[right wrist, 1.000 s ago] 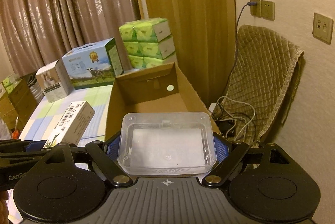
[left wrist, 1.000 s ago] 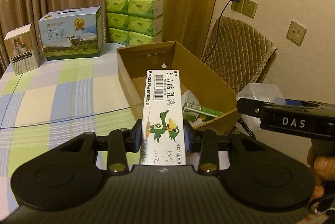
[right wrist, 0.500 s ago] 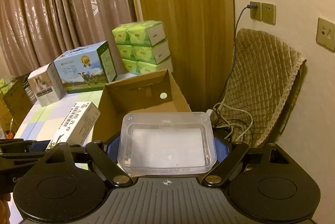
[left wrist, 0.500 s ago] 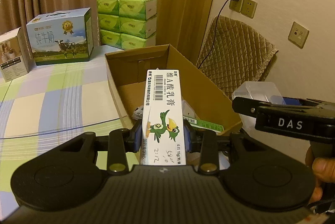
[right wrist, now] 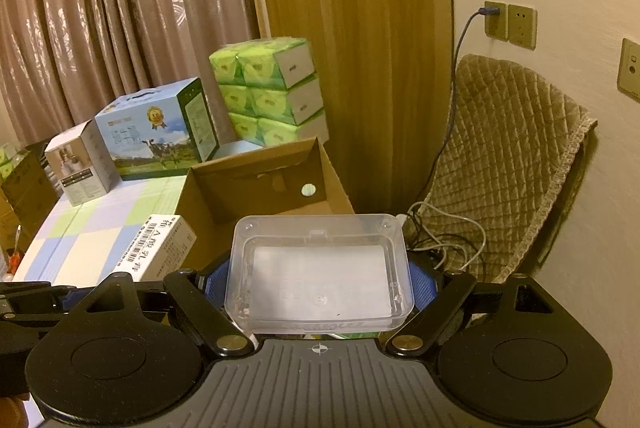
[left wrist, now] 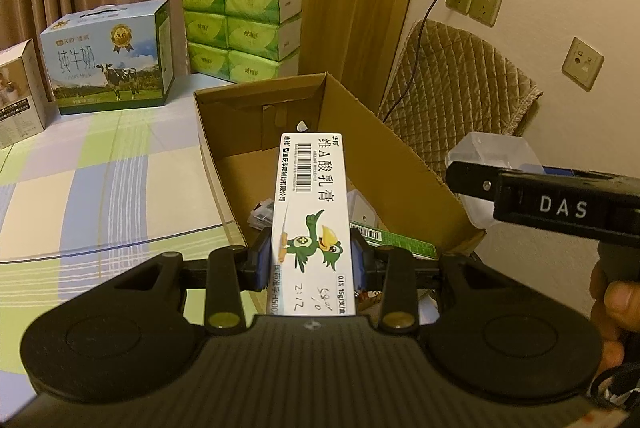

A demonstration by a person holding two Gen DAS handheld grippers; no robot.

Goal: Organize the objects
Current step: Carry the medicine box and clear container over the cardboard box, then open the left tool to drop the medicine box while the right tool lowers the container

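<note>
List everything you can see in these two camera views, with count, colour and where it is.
White ointment carton with green bird: 1, held in left gripper.
Clear plastic box: 1, transparent, held in right gripper.
Open cardboard box: 1, brown, on table edge, some packets inside.
Blue milk carton with cow: 1, back of table.
Green tissue packs: 1 stack, behind cardboard box.
Small white box: 1, far left.
Checked tablecloth: 1, pastel, on table.
Quilted chair cover: 1, tan, by wall.
Wall sockets: several, beige.
Curtains: brown, behind.
Hand: 1, lower right of left view.
</note>
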